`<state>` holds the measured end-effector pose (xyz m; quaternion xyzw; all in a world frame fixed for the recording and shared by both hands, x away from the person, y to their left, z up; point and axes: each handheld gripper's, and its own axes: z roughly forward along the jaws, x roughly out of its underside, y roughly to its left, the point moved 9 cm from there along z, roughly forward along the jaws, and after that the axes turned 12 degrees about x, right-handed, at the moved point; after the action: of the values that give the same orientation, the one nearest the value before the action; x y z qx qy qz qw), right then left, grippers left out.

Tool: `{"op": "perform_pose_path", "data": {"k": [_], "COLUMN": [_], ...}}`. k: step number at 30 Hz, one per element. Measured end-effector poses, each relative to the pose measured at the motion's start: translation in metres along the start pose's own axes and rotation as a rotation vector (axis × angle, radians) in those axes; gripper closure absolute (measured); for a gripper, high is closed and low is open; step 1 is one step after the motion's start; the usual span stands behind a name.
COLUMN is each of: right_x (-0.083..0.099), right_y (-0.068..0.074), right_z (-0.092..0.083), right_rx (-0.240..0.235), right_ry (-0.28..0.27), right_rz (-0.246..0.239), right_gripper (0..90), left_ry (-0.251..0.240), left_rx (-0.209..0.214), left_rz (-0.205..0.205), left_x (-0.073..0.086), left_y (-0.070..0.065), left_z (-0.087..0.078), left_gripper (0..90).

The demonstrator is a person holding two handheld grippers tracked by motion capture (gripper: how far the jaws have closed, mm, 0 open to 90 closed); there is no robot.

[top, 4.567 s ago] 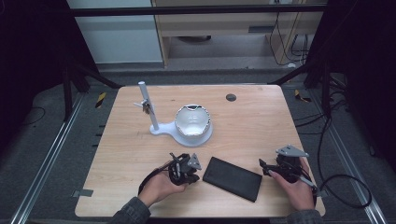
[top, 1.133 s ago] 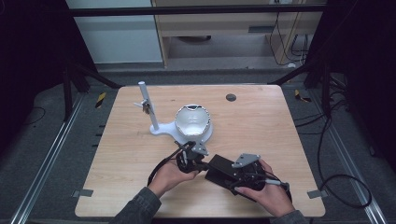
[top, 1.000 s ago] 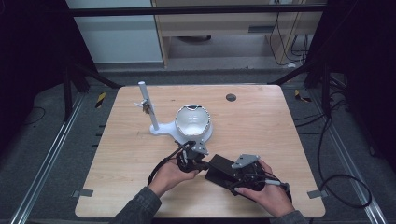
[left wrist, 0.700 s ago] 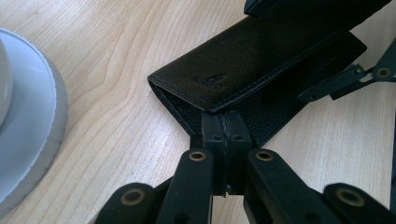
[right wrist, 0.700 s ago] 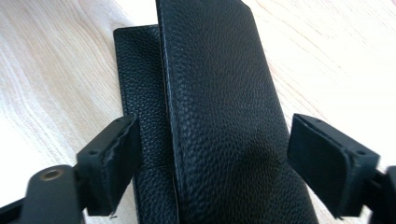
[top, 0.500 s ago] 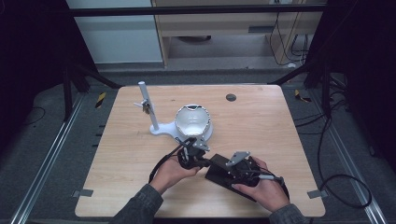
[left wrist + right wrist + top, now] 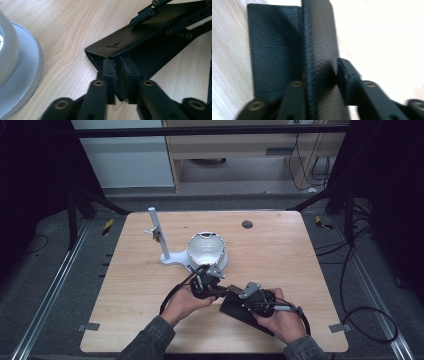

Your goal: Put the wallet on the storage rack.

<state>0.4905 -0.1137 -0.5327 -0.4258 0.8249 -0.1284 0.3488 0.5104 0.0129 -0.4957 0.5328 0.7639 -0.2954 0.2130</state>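
The black leather case (image 7: 245, 310) lies near the table's (image 7: 300, 255) near edge, long axis running far-left to near-right; the left gripper (image 7: 117, 72) pinches its lower flap at the far-left corner, the right gripper (image 7: 322, 72), jaws just closed, clamps the lifted upper flap. The white bowl (image 7: 206, 249) on its stand, farther off, looks empty; nothing shows inside the case.

Both hands meet over the black case (image 7: 239, 309), left gripper (image 7: 216, 287) and right gripper (image 7: 248, 300) working its top edge.

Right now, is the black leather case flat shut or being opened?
Being opened. The case's top flap is lifted off the lower layer; the right gripper pinches that flap, while the left gripper clamps the lower layer's edge.
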Motion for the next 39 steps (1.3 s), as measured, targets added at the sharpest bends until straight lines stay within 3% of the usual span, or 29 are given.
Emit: {"op": "perform_pose_path", "data": {"k": [4, 5, 7, 10, 11, 14, 18, 27, 39], "right_x": [-0.003, -0.004, -0.005, -0.005, -0.005, -0.006, -0.008, -0.015, -0.023], "right_y": [-0.008, -0.012, -0.014, -0.021, -0.025, -0.03, -0.039, -0.048, -0.051], "right_z": [-0.005, -0.008, -0.01, -0.017, -0.02, -0.025, -0.032, -0.042, -0.051], "right_rx": [0.033, 0.037, 0.033, 0.04, 0.042, 0.044, 0.05, 0.061, 0.057], "right_ry": [-0.027, -0.039, -0.044, -0.078, -0.096, -0.126, -0.177, -0.295, -0.38], "right_rz": [-0.042, -0.042, -0.039, -0.014, 0.001, 0.024, 0.055, 0.109, 0.148], "right_gripper": [83.7, 83.9, 83.9, 84.0, 84.0, 84.0, 84.0, 84.0, 84.0], "left_ry": [-0.02, -0.027, -0.029, -0.038, -0.045, -0.04, -0.071, -0.092, -0.102], "left_rx": [-0.043, -0.058, -0.067, -0.085, -0.081, -0.064, -0.043, -0.002, -0.027], "left_rz": [-0.01, -0.01, -0.01, -0.011, -0.014, -0.017, -0.024, -0.039, 0.001], "left_x": [0.001, 0.002, 0.002, 0.004, 0.005, 0.008, 0.007, 0.001, -0.014], "left_y": [0.004, 0.005, 0.007, 0.01, 0.011, 0.012, 0.014, 0.015, 0.01], "left_z": [-0.009, -0.014, -0.018, -0.026, -0.028, -0.031, -0.033, -0.028, -0.036], "left_gripper": [66.5, 59.9, 57.8, 46.8, 40.7, 33.0, 20.5, 14.1, 14.1]}}
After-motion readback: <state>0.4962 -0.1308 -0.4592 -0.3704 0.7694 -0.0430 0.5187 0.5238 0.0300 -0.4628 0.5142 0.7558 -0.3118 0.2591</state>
